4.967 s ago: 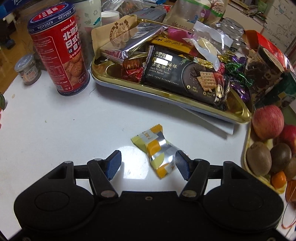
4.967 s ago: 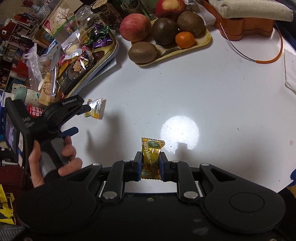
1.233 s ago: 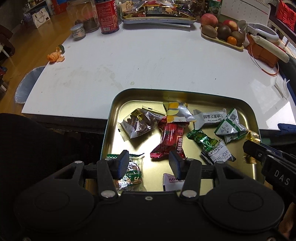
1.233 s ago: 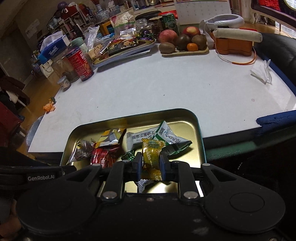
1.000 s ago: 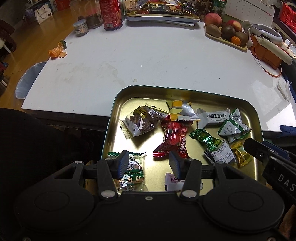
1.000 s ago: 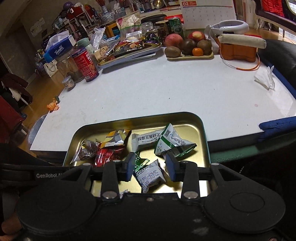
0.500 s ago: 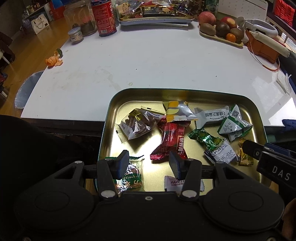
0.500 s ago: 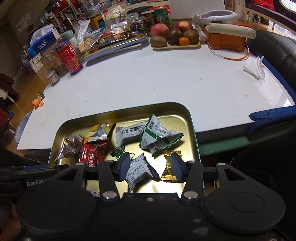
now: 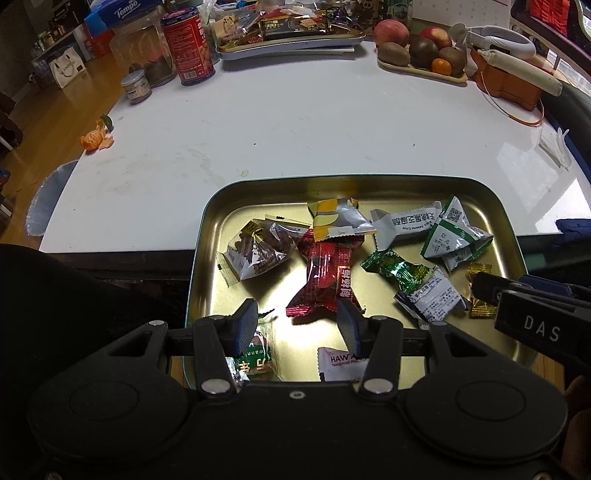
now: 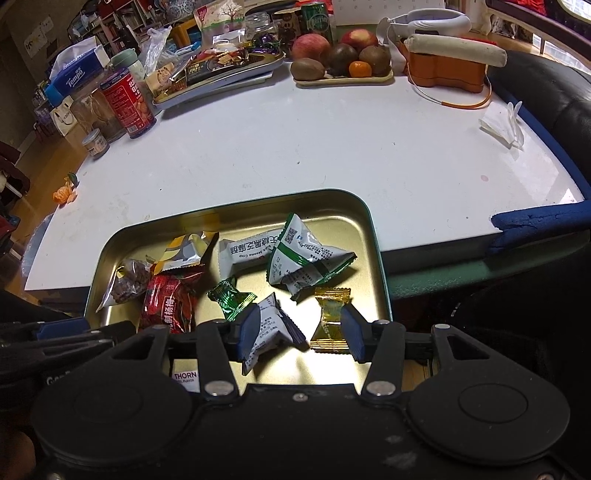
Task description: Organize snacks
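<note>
A gold metal tin (image 9: pixel 218 206) (image 10: pixel 373 221) sits at the near table edge and holds several wrapped snacks. Among them are a yellow-silver pack (image 9: pixel 338 221) (image 10: pixel 186 251), a red pack (image 9: pixel 328 280) (image 10: pixel 166 302), a green-white pack (image 9: pixel 452 236) (image 10: pixel 303 262) and a gold candy (image 10: pixel 330 317) (image 9: pixel 480 291). My left gripper (image 9: pixel 297 325) is open and empty above the tin's near left part. My right gripper (image 10: pixel 299 328) is open and empty above the tin's near right part, with the gold candy lying below it; it also shows in the left wrist view (image 9: pixel 517 299).
At the table's far side stand a red biscuit can (image 9: pixel 188 48) (image 10: pixel 127 105), a tray of snacks (image 9: pixel 288 33) (image 10: pixel 221 74), a fruit tray (image 9: pixel 421 59) (image 10: pixel 343 62) and an orange box (image 9: pixel 513 85) (image 10: pixel 445 72). Orange peel (image 9: pixel 94 138) lies at the left edge.
My right gripper opened and let the gold candy fall into the tin. Earlier my left gripper put the yellow-silver pack into the tin. Both grippers have drawn back slightly.
</note>
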Demonstrator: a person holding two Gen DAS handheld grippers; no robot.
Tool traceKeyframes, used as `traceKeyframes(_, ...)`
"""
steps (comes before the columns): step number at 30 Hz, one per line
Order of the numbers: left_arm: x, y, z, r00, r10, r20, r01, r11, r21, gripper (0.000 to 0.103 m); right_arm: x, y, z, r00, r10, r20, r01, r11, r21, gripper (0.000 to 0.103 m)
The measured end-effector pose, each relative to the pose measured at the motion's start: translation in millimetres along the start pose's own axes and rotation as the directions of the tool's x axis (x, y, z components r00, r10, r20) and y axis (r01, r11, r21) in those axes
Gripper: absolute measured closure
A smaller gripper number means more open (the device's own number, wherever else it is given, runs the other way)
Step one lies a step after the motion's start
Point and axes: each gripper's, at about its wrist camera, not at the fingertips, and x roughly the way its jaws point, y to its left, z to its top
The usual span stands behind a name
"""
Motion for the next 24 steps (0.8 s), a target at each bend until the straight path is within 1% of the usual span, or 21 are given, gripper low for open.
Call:
traceKeyframes(7,1.5,-1.4,-0.8,1.000,0.012,-0.023,-0.012,1.000,-0.003,0.048,0.0,-3.0,0.8,1.000,0.006,-0.002,-0.006,1.000,0.019,0.052)
traceKeyframes(14,5.1,-2.0,-4.4,0.999,-0.008,-0.051,0.007,1.000,-0.019,0.048,-0.9,-3.5,-0.5,1.000,0.005,0.001,-0.005,1.000,0.019,0.052)
traceKeyframes(18,8.0,-5.7,-6.5,0.997,-0.013,-0.072,0.013,1.000,-0.004,0.048,-1.3,-4.4,-0.8,1.000,-0.003,0.005,0.003,1.000,0.014,0.052)
traceKeyframes(24,6.3,-8.6,-7.3,0.998,-0.021,-0.066,0.022,1.000,0.009,0.048,-0.7,-4.9,-0.5,1.000,0.003,0.003,-0.003,1.000,0.018,0.052)
